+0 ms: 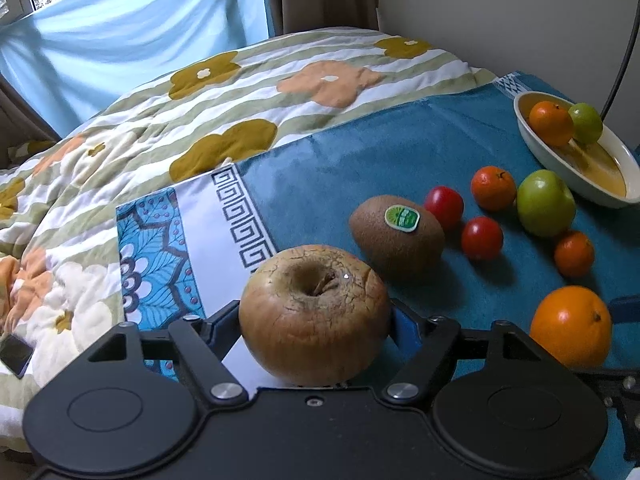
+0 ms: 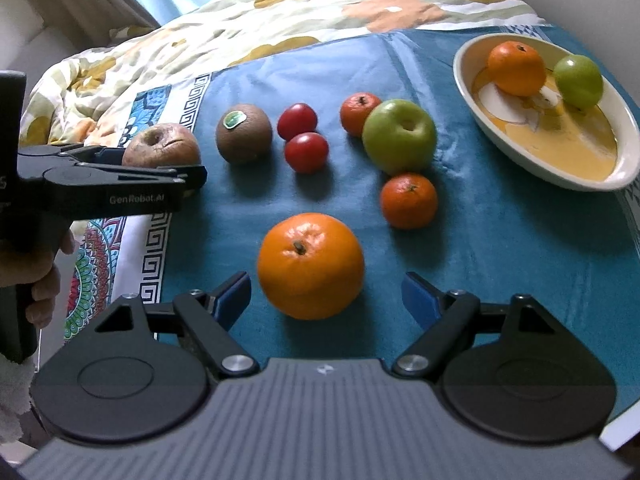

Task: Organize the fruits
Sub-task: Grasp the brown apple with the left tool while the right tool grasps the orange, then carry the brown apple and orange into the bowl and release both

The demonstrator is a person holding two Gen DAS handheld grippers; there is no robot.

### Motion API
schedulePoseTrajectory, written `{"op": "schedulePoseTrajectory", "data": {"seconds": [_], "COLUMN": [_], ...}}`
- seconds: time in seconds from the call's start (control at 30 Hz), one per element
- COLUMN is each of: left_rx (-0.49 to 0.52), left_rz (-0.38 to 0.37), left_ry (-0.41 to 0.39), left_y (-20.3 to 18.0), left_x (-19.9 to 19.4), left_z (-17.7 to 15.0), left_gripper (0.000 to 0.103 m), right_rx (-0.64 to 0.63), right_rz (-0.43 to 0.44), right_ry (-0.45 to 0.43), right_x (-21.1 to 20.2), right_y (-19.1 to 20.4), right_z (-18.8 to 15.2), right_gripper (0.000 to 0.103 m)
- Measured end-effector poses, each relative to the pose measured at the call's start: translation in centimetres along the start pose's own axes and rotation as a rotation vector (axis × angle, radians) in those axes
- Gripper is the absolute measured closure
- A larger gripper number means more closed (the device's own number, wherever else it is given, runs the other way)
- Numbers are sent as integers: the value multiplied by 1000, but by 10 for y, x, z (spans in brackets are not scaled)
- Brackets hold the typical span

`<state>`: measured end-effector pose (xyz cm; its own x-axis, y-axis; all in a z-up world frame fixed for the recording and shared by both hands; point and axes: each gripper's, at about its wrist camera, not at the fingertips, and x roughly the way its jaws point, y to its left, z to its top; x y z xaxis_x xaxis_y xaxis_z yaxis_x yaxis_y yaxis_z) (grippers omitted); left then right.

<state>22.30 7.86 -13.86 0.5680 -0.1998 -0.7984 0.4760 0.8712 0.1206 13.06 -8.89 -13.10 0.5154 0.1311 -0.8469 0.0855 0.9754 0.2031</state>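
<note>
A wrinkled brown apple (image 1: 314,320) sits on the blue cloth between the pads of my left gripper (image 1: 316,316), which press on both its sides. In the right wrist view the left gripper (image 2: 160,164) holds that apple (image 2: 162,146) at the far left. My right gripper (image 2: 324,284) stands open around a large orange (image 2: 310,266), with a gap on each side. Loose on the cloth lie a kiwi (image 2: 244,134), two red tomatoes (image 2: 307,152), a green apple (image 2: 400,136) and two mandarins (image 2: 409,201). The cream bowl (image 2: 520,168) holds an orange (image 2: 516,68) and a small green fruit (image 2: 578,82).
A flowered quilt (image 1: 200,120) is heaped behind and left of the blue cloth (image 2: 500,260). A light blue curtain (image 1: 140,28) and a wall stand beyond. A person's hand (image 2: 40,280) grips the left gripper's handle. A dark cable (image 1: 624,52) hangs near the bowl.
</note>
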Motion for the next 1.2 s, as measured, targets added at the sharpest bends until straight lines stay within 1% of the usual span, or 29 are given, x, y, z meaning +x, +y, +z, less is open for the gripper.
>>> {"op": "schedulePoseTrajectory", "data": {"seconds": [0.3, 0.4, 0.47, 0.5, 0.53, 0.67, 0.83, 0.97, 1.2], "left_rx": [-43, -55, -62, -66, -71, -97, -133, -168, -229], "left_rz": [29, 34, 38, 41, 45, 81, 113, 126, 153], "left_ry": [2, 3, 1, -1, -3, -33, -76, -95, -136], "left_y": [2, 2, 2, 2, 2, 2, -1, -5, -25], "left_x": [-12, -16, -18, -19, -21, -36, -62, -81, -117], "left_z": [-17, -21, -23, -23, -24, -26, -28, -28, -27], "left_gripper": [24, 24, 24, 24, 24, 24, 24, 24, 24], "right_rx": [-36, -59, -65, -71, -79, -93, -93, -89, -112], "right_rz": [7, 8, 13, 15, 11, 19, 27, 35, 46], "right_ry": [2, 9, 14, 16, 17, 12, -21, -54, -100], "right_x": [9, 12, 13, 13, 14, 11, -2, -19, -51], "right_y": [6, 8, 8, 9, 9, 7, 4, 0, -13], "right_z": [4, 6, 6, 5, 5, 4, 4, 6, 8], "right_gripper": [10, 17, 18, 21, 25, 27, 27, 27, 27]}}
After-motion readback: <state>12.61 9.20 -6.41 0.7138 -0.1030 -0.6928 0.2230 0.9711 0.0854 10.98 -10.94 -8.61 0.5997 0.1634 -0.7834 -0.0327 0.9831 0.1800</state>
